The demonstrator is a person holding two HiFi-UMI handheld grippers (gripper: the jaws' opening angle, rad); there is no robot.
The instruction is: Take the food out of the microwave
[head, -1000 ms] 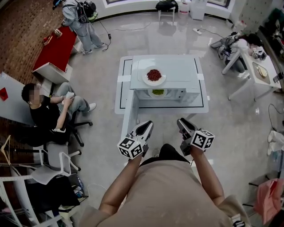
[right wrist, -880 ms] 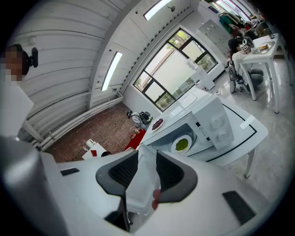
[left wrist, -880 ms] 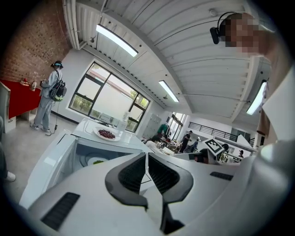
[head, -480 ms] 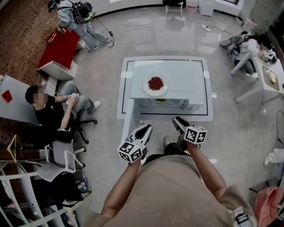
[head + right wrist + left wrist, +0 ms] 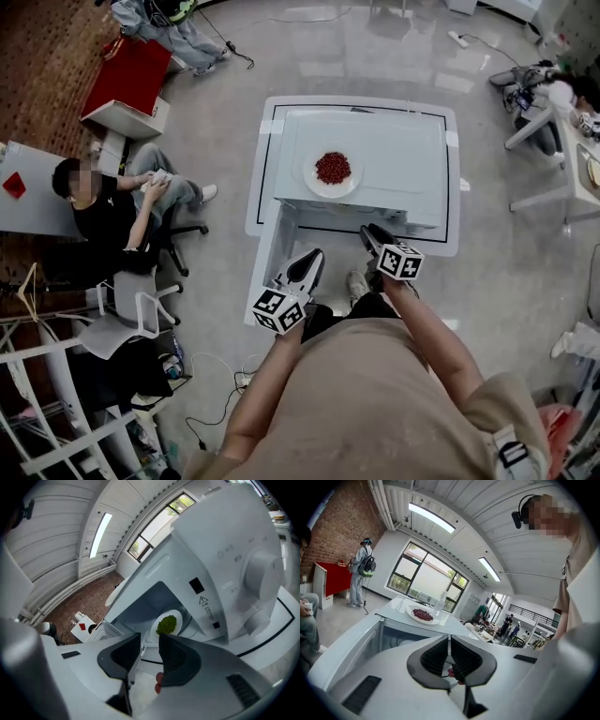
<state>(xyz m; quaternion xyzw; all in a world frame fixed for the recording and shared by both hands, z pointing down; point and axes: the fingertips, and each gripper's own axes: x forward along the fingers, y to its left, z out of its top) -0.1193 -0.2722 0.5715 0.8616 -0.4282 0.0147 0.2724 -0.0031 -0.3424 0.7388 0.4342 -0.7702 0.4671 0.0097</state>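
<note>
Left gripper (image 5: 312, 261) and right gripper (image 5: 372, 234) are pointing, in the head view, at the front of the white box-shaped microwave (image 5: 403, 150), just short of its opening. The door (image 5: 270, 262) is standing swung open at the microwave's left side as this view shows it. A round white plate of red food (image 5: 331, 170) is lying flat on the microwave's smooth top.

In the left gripper view, the left gripper (image 5: 449, 640) is showing its black ribbed pads brought together, with only a hairline between them and nothing in it. The plate of red food (image 5: 423, 615) is sitting on the glossy top of the microwave (image 5: 454, 623), above the open cavity.

In the right gripper view, the right gripper (image 5: 150, 638) is holding its jaws apart and empty. Beyond the gap, the plate of green food (image 5: 167, 624) is resting flat inside the cavity of the microwave (image 5: 225, 569), food side up; being round, it is presenting no long axis. A round knob (image 5: 260, 573) is protruding from the panel beside the cavity.
</note>
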